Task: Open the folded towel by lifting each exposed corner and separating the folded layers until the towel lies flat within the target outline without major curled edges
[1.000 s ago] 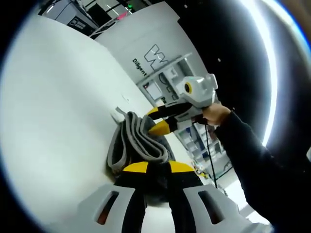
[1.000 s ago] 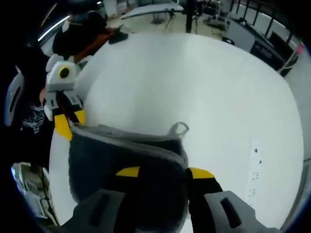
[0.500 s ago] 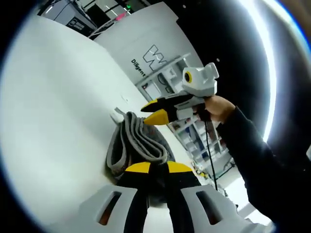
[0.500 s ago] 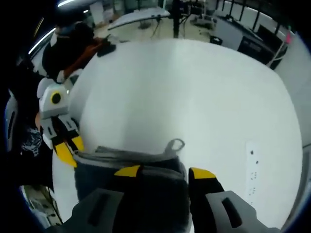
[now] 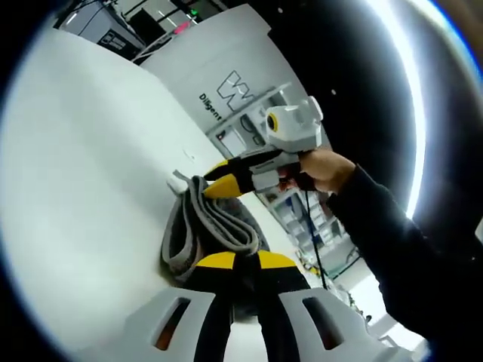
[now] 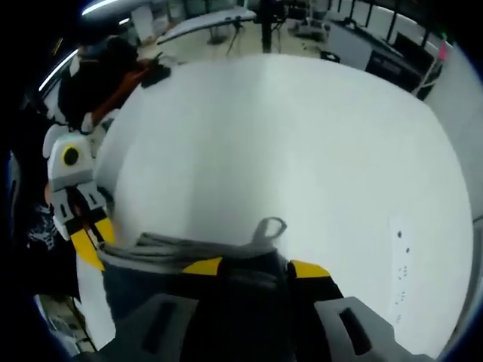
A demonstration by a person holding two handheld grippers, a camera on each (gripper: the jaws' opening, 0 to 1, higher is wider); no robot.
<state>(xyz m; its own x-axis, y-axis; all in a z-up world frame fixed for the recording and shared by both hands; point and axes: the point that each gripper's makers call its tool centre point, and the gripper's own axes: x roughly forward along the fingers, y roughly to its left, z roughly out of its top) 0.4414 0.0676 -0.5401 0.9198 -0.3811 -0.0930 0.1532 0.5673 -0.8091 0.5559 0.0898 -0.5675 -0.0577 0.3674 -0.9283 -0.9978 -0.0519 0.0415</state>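
Towel (image 5: pixel 215 226), grey and thick, bunched in stacked folds over the white table (image 5: pixel 83 173), one end pinched tight in the left gripper (image 5: pixel 238 262) just ahead of its yellow tips, the far end beside the right gripper (image 5: pixel 219 179), a small hanging loop (image 6: pixel 269 228) poking out just beyond those tips. From the right gripper view, cloth bulging between the right gripper's spread jaws, though cannot tell whether truly clamped. Best to hold both ends firm and draw apart slowly, level with the table, letting layers peel without curling.
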